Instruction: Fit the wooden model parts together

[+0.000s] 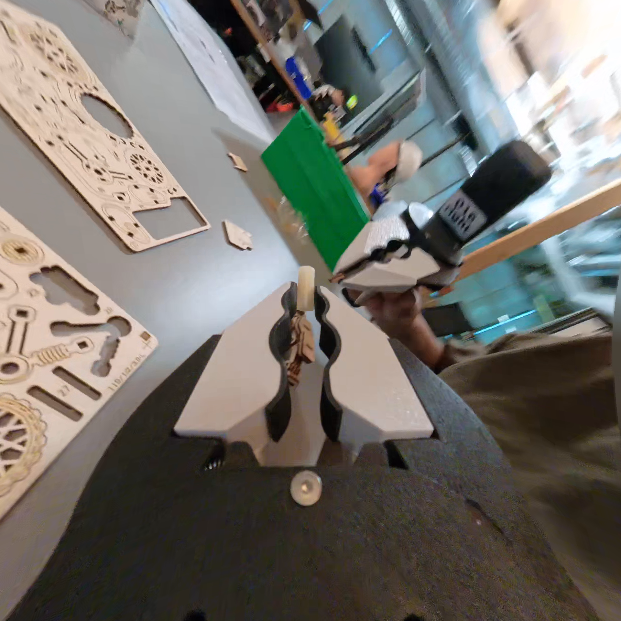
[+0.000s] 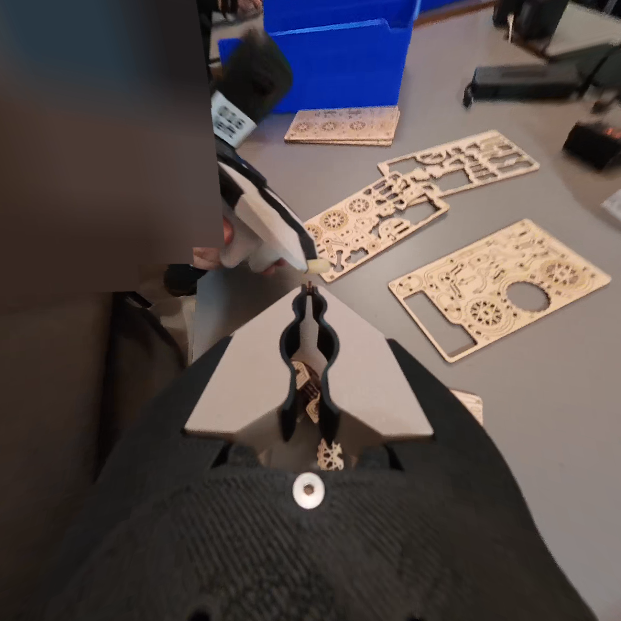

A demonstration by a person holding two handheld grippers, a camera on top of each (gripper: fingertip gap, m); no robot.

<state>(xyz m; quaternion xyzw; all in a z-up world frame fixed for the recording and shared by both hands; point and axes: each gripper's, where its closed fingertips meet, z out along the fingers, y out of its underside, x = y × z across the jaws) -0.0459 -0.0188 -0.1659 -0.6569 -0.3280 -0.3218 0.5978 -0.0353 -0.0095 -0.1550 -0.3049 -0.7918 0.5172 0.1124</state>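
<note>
My left gripper point(image 1: 305, 289) is shut on a small cream peg point(image 1: 305, 285) that stands up out of its fingertips. An engraved wooden part point(image 1: 300, 346) shows in the gap between its fingers; I cannot tell if it is gripped. My right gripper point(image 2: 309, 288) is shut on a thin wooden part point(image 2: 309, 286) at its tips. A wooden assembly point(image 2: 304, 383) with a gear point(image 2: 331, 453) shows in the gap below its fingers. The two grippers are held close together above the grey table point(image 2: 369, 336). The right gripper point(image 1: 337, 277) shows just right of the peg, and the left gripper point(image 2: 307, 265) with the peg point(image 2: 319, 266) shows just above my right tips.
Laser-cut wooden sheets lie on the table point(image 1: 94, 134), point(image 1: 50, 353), point(image 2: 497, 285), point(image 2: 376, 221), with a stack point(image 2: 342, 129) farther back. Small loose pieces point(image 1: 238, 233) lie nearby. There is a green box point(image 1: 309, 188), a blue bin point(image 2: 336, 60) and black devices point(image 2: 524, 82). A person's sleeve point(image 1: 537, 420) is at right. Less than 4 cm separates the two grippers' tips. Both grippers' tips are roughly 35 cm from the stack point(image 2: 342, 129).
</note>
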